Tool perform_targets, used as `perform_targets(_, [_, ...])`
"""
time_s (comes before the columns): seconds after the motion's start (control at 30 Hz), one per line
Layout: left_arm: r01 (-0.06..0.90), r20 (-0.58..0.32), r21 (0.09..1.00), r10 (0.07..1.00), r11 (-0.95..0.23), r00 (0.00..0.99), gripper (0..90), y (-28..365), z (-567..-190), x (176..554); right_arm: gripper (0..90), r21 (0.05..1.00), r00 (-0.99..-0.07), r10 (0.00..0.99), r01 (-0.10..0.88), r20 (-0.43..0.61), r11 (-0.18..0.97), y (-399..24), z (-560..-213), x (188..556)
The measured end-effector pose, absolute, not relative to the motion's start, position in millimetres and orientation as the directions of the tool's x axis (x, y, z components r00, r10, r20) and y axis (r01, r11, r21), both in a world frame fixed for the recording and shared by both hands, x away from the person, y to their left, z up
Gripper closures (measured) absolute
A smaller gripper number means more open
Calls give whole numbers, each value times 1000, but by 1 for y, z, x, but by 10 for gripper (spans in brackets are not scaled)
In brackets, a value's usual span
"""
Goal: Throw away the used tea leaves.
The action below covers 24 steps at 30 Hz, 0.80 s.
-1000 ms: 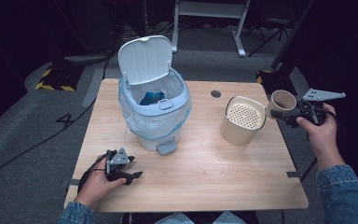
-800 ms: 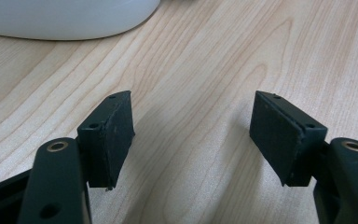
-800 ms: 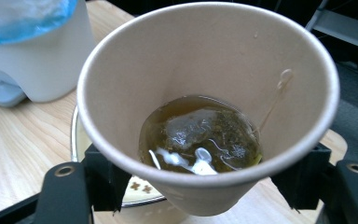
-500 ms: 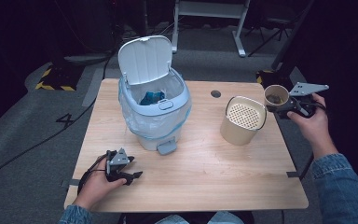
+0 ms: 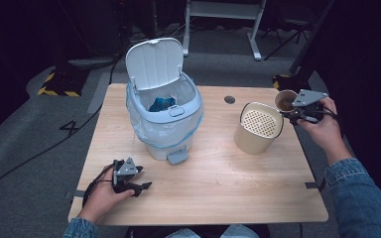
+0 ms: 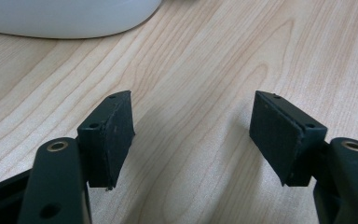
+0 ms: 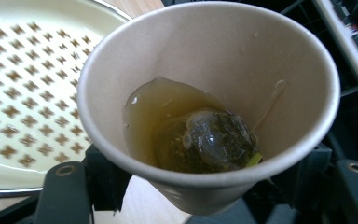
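At the near left of the counter (image 5: 228, 183): left gripper (image 5: 144, 187) parked on the wood under its hand, in the same spot as a second ago. Fingers (image 6: 279, 135) wide, with nothing but bare grain between them. No part in the work for now.

Farther in, at mid counter: bin (image 5: 163, 119), lined with a bag, lid (image 5: 155, 63) up, something blue inside. Unmoved.

To the right of it: strainer (image 5: 260, 121), a cream pot with a perforated top, also unmoved.

At the far right edge, the one change: right gripper (image 5: 288, 113) carried sideways toward the strainer over the last second, and the cup (image 5: 285, 100) with it. Was well off the counter's right edge a second ago; now just beside the strainer's far rim, not yet over the holes. Fingers (image 7: 103, 183) clamped on the cup's lower wall, spread about as wide as the cup.

Inside the cup (image 7: 205, 46): a shallow pool of tea and a soaked tea bag (image 7: 205, 140), liquid pooled to one side, so held at a slight tilt. Nothing spilling yet.

Likely meaning: approach nearly done, pour next. Probably calls for a little more travel over the perforated top before tipping, so that the tea drains and the bag stays on top. Main risk: tipping early and wetting the counter.
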State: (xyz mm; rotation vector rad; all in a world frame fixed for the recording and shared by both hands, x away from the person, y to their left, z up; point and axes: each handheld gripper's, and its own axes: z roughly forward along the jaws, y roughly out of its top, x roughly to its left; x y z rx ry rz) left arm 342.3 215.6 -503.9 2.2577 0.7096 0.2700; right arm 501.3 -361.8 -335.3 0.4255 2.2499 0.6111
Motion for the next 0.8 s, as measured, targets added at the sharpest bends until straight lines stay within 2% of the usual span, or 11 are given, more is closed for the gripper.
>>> perform_targets(0.23, [410,-21,711,565,-572,825,308,216,-504,342,308,412,-637,360,71,-682,908,-352,-337,502])
perform_targets(0.47, [409,-21,711,565,-572,825,308,216,-504,342,310,205,-597,164,0,-785,979,-338,-342,503])
perform_targets(0.7, [409,-20,711,565,-573,825,308,215,-504,342,312,-10,-525,-38,-57,-850,998,-323,-350,500])
perform_targets(0.8, [409,-19,711,565,-573,825,308,215,-504,342,313,-69,-504,-96,-71,-858,995,-318,-353,499])
